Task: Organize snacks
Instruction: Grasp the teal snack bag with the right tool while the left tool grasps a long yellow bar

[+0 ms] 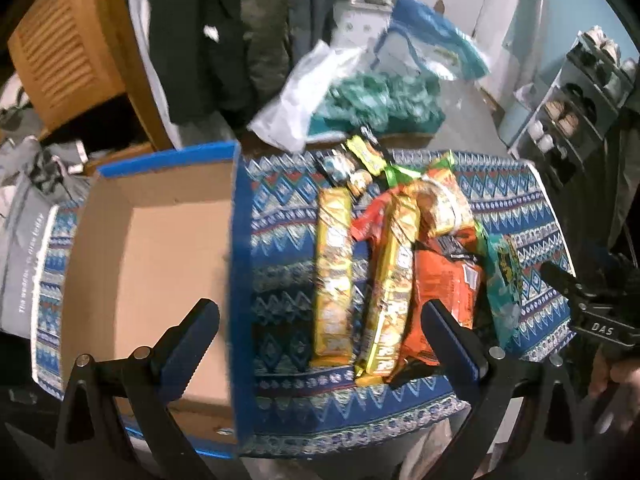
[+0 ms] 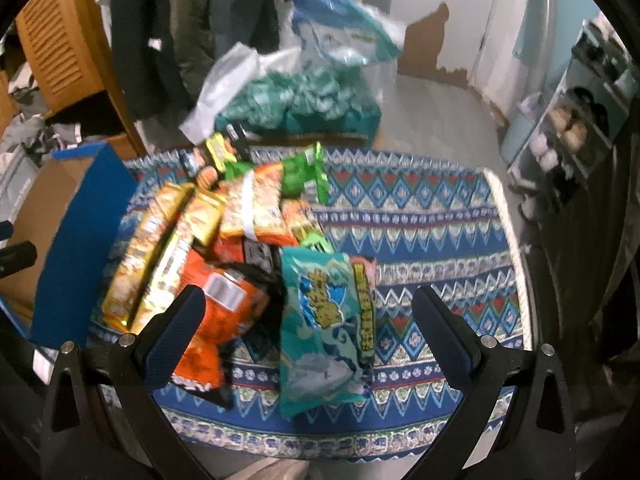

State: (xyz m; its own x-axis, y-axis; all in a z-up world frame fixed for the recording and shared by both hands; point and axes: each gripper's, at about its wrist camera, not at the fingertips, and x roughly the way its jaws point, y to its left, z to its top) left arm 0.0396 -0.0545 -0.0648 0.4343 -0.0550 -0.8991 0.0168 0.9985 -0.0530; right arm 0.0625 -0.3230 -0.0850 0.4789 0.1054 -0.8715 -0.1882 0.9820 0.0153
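A pile of snack packets lies on a blue patterned cloth (image 1: 280,216). Two long yellow packets (image 1: 334,280) lie side by side, with an orange bag (image 1: 444,288) and a teal bag (image 2: 324,328) to their right. An open cardboard box with blue walls (image 1: 152,264) stands to the left and holds nothing. My left gripper (image 1: 320,320) is open above the yellow packets. My right gripper (image 2: 304,312) is open above the teal bag and orange bag (image 2: 224,320). It also shows at the right edge of the left wrist view (image 1: 592,304).
Small green and yellow packets (image 2: 256,168) lie at the far side of the pile. Beyond the cloth sits a plastic bag of teal packets (image 2: 288,100). A wooden cabinet (image 1: 72,60) stands at the left, a shoe rack (image 1: 576,112) at the right.
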